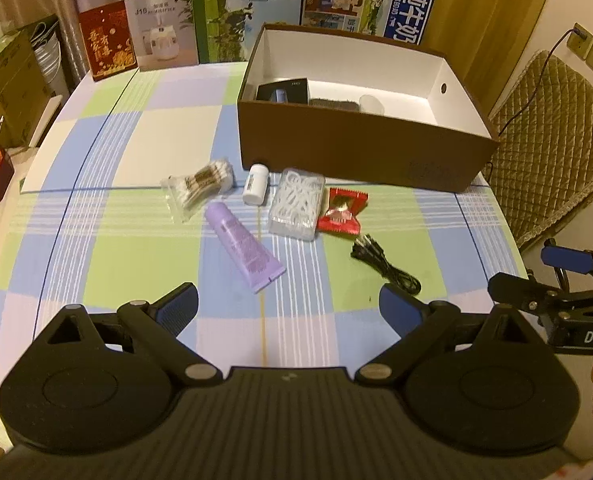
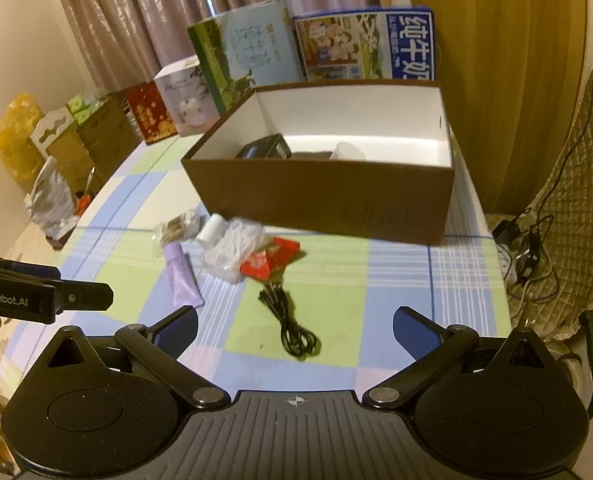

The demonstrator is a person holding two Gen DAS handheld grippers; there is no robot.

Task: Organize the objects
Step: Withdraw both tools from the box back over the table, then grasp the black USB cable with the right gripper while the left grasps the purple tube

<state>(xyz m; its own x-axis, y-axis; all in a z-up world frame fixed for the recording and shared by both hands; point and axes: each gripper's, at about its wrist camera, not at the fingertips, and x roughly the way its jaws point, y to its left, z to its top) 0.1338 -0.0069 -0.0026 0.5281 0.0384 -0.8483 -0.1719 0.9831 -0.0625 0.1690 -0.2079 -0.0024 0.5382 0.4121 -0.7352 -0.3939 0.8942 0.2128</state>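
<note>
Left hand-held gripper (image 1: 288,304) spread wide, nothing between its fingers, above the checked surface (image 1: 136,264). Right hand-held gripper (image 2: 295,326) likewise spread and empty. Loose items lie in a cluster just in front of the brown box (image 1: 360,156): cotton swab bag (image 1: 198,188), white bottle (image 1: 255,184), purple tube (image 1: 244,246), floss pick case (image 1: 296,204), red packet (image 1: 342,210), black cable (image 1: 384,264). Box holds a few items, partly hidden by its wall.

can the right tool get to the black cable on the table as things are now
Probably yes. The right tool stands open, holding nothing, and the black cable lies loose on the tablecloth just ahead of it, apart from the red packet, with nothing in between.
</note>
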